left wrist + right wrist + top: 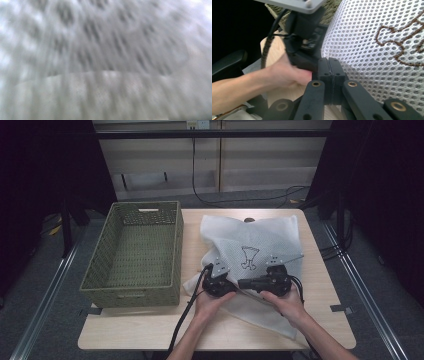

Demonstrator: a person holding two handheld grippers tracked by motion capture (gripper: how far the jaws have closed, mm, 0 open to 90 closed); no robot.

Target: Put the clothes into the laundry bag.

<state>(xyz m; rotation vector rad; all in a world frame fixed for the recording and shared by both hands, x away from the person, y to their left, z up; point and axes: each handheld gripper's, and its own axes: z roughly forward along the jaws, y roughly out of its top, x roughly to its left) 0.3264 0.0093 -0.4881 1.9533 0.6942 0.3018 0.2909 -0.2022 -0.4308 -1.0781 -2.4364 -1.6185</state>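
while the right hand-held gripper (328, 65) is clenched empty beside the mesh cloth (260, 237), the left hand-held gripper's (218, 276) grip is unclear.

This looks like a lab or test room set up for filming, not a home. A small wooden bench (150, 330) stands alone in the middle. Dark curtains (45, 165) hang at 9 and 3 o'clock like walls. Metal rails (45, 295) run along the grey floor (385, 285) on both sides of the bench. Black cables (240, 199) snake over the floor at 12 o'clock and run up to a wall socket (198, 124). Plain pale panels (215, 165) line the far wall. Tape marks (340, 308) sit at the bench corners. A person works with a wired tool (220, 280) in each hand.
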